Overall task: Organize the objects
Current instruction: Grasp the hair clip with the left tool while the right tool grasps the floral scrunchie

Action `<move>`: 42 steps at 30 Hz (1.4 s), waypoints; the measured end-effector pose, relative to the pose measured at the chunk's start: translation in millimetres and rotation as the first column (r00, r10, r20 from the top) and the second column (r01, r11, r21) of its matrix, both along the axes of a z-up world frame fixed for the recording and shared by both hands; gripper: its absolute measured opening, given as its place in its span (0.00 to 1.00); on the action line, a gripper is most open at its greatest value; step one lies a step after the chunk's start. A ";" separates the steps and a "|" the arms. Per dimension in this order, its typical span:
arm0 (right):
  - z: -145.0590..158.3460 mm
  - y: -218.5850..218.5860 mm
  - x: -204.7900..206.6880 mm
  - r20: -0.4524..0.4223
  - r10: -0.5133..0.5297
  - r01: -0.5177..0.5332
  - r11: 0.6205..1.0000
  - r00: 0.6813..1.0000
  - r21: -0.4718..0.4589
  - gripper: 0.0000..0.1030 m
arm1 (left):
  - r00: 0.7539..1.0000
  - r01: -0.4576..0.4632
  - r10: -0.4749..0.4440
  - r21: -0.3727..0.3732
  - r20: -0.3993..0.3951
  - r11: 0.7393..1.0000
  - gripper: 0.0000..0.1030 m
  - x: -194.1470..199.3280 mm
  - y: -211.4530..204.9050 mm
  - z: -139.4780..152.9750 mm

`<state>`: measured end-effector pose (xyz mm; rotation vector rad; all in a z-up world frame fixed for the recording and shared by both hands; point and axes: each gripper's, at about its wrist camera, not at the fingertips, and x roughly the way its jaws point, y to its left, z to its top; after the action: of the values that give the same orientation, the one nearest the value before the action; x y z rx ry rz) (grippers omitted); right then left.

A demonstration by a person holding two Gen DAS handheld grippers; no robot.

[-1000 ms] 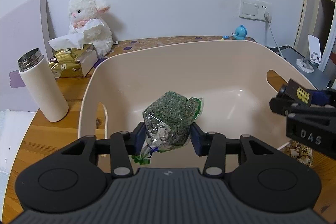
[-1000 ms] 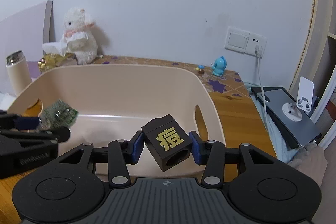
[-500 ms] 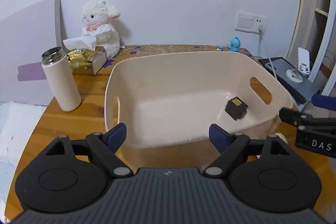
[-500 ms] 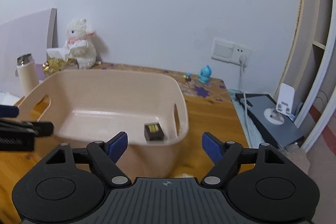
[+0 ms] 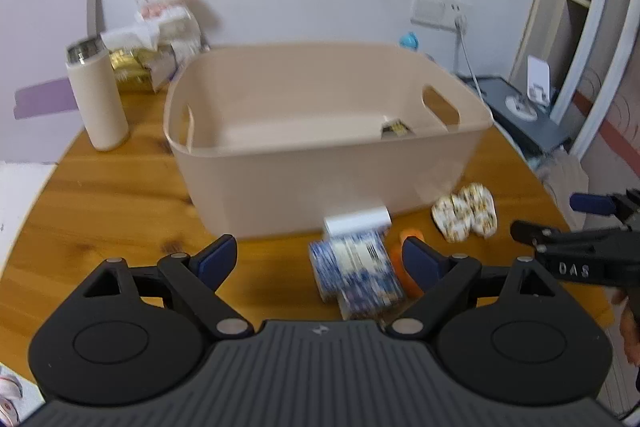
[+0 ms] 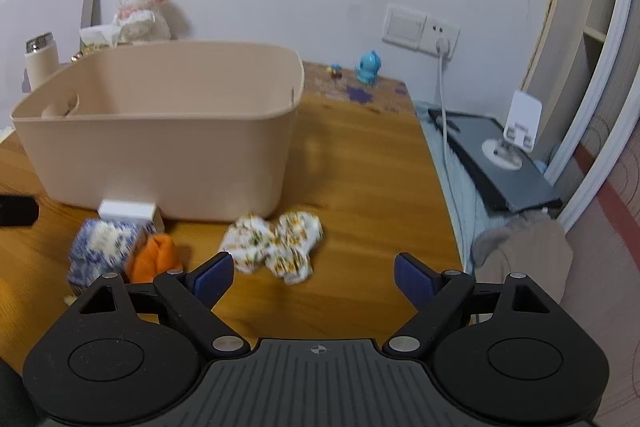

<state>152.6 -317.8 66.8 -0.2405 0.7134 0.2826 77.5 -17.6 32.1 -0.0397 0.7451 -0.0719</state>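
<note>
You're looking at the beige bin point(image 5: 320, 183) sitting mid-table w/ the dark block point(image 5: 394, 128) lying inside, blue-white pack point(image 5: 356, 269) & floral pouch point(image 6: 276, 243) lying out front, while your L gripper point(image 5: 320, 261) & R gripper point(image 6: 312, 275) are both hanging wide open, holding nothing.

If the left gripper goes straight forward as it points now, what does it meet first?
Probably the blue-and-white packet lying between the open left gripper fingers; the beige bin stands behind it. Depth is uncertain.

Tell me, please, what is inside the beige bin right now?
In the left wrist view, the beige bin shows one small dark block with gold marking near its right wall. The near wall hides the front of the floor, so anything lying there cannot be seen.
</note>
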 end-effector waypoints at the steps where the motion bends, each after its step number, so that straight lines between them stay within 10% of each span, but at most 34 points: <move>1: -4.0 -1.6 1.0 -0.006 0.000 0.000 1.000 1.000 0.000 0.86 | 1.000 0.006 -0.006 -0.005 -0.016 1.000 0.88 -0.4 -2.8 -5.6; 15: -42.9 -0.2 10.3 -0.044 0.018 -0.018 1.000 0.999 -0.002 0.86 | 0.978 0.048 -0.060 -0.066 -0.199 0.997 0.88 4.5 -20.7 -68.0; 30: -63.2 16.7 32.1 0.022 0.015 -0.016 0.999 1.000 0.046 0.79 | 0.982 0.010 -0.019 -0.049 -0.190 0.999 0.70 16.7 -9.8 -69.4; 42: -64.2 27.0 31.5 -0.006 0.091 -0.090 0.990 0.996 0.110 0.11 | 0.986 0.021 -0.028 -0.046 -0.162 0.999 0.55 13.2 -2.5 -69.3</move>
<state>184.1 -290.8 2.6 -0.1672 0.6968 0.4089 90.7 -20.2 -37.2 -0.0795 0.9074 -0.1095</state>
